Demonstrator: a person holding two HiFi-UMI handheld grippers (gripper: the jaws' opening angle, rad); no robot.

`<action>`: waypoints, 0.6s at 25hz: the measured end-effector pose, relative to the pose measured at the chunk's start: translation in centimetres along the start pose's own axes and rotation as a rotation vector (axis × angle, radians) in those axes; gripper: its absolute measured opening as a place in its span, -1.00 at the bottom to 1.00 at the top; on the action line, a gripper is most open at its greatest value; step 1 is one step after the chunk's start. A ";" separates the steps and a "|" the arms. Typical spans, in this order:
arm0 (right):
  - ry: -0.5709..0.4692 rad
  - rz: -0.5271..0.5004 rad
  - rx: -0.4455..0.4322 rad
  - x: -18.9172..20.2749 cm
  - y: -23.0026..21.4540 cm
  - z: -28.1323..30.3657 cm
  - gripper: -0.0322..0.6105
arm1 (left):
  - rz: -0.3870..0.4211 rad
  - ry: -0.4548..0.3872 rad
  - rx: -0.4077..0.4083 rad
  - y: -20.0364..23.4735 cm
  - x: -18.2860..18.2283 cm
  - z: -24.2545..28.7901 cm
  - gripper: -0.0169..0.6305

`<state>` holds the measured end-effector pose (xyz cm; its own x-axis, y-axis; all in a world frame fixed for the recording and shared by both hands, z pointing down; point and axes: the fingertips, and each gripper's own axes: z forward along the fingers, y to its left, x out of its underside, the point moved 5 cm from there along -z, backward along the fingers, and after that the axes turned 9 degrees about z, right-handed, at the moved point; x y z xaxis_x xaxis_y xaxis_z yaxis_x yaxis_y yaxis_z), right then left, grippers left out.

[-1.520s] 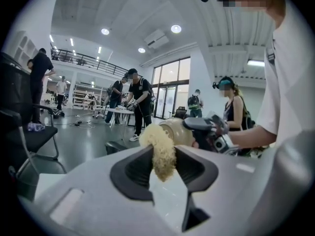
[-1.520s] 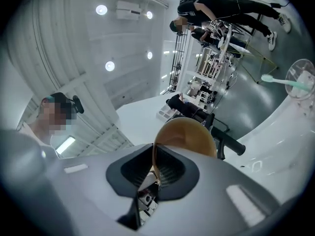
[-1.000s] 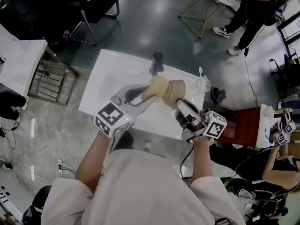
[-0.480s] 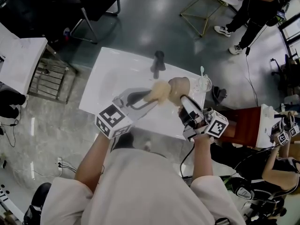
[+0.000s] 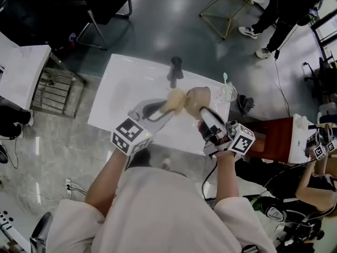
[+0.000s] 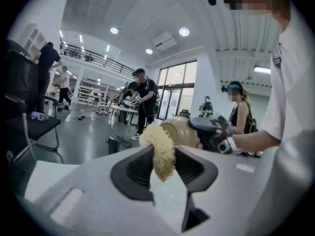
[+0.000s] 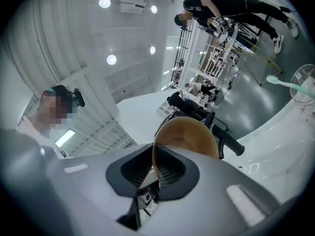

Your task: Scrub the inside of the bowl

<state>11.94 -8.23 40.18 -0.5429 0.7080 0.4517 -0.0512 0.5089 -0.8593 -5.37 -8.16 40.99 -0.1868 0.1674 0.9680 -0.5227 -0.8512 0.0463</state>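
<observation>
1. Above a white rectangular table (image 5: 121, 83), a person in a pale shirt (image 5: 158, 210) works with a two-jaw tool in each hand.
2. The right gripper (image 7: 156, 168) has its jaws clamped on the rim of a tan round bowl (image 7: 189, 134), which is held in the air over the table's near right part and tipped on its side.
3. The left gripper (image 6: 160, 156) pinches a pale yellow fibrous scrubbing pad (image 6: 160, 144), whose tuft juts past the jaw tips.
4. From overhead, the pad sits right against the bowl's left side; whether it reaches inside cannot be made out.
5. A black upright object (image 5: 176, 70) stands farther back on the table, and a clear round cup (image 5: 227, 93) stands near its right edge.
</observation>
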 end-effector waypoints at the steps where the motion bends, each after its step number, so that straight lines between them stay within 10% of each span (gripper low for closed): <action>1: -0.004 -0.006 0.025 -0.1 -0.3 -0.1 -0.81 | -0.010 -0.011 0.015 -0.3 -0.1 0.0 -0.57; 15: 0.201 -0.135 0.113 3.1 -0.9 0.9 -0.84 | 0.184 -0.049 0.113 -1.6 -5.2 1.1 -0.57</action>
<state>9.58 -6.94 42.17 -0.3482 0.7261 0.5929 -0.2112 0.5555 -0.8042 -2.63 -8.18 36.15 -0.2281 -0.0183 0.9735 -0.3867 -0.9159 -0.1078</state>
